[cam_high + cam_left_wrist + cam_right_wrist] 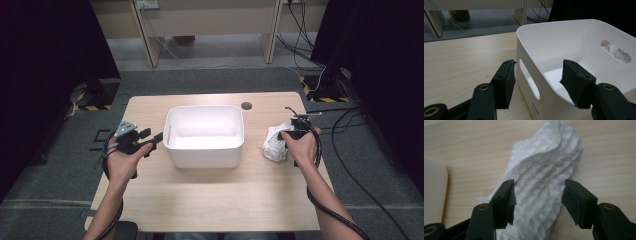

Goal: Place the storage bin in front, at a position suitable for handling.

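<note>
A white plastic bin (202,156) with handle slots stands in the middle of the wooden table (215,200); what shows of its inside is bare. My left gripper (152,137) sits at the bin's left wall. In the left gripper view this gripper (537,75) is open, one jaw outside the bin (564,32) and the other above its inside, with neither pad touching the wall. A crumpled white waffle-weave cloth (274,142) lies on the table right of the bin. My right gripper (292,134) hangs over it, and in the right gripper view the gripper (539,195) is open above the cloth (544,165).
A round cable hole (246,105) sits in the table's far edge behind the bin. Desk legs and cables stand on the grey floor beyond. A rounded corner of the bin (434,190) shows at the left of the right gripper view.
</note>
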`<state>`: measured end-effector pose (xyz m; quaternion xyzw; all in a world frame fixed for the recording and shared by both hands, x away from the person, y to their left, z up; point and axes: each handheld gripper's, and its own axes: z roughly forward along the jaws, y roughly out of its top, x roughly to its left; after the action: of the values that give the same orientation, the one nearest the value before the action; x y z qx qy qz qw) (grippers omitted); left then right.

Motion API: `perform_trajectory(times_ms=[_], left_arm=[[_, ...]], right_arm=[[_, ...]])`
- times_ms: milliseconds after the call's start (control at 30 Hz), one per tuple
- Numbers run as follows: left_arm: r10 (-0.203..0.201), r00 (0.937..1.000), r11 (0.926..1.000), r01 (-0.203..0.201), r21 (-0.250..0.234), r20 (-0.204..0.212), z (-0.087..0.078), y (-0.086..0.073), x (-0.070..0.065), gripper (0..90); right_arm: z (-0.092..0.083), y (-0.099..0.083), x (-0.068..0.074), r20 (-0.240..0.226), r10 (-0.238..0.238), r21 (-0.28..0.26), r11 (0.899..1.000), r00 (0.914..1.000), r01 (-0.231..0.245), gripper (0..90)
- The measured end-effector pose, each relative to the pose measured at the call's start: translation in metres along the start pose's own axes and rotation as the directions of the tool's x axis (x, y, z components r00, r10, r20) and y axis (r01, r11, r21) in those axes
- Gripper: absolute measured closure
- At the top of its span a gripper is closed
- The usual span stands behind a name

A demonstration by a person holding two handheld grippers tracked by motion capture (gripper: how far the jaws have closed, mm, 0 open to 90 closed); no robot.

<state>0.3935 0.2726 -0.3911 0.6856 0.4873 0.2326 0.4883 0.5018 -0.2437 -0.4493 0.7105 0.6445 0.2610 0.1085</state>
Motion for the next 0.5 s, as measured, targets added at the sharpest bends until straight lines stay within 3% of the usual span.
perform_trajectory(times_ms=[300,500], left_arm=[[0.016,0.9997,0.9995,-0.016,-0.028,0.016,-0.033,-0.027,-0.012,43.0],[0.021,0.9995,0.9993,-0.021,-0.031,0.024,-0.043,-0.035,-0.016,43.0]], right_arm=[[0.022,-0.001,0.002,0.018,-0.008,0.027,1.000,0.9998,0.007,42.2],[0.030,0.000,0.004,0.028,-0.029,0.037,0.999,0.9992,0.028,43.0]])
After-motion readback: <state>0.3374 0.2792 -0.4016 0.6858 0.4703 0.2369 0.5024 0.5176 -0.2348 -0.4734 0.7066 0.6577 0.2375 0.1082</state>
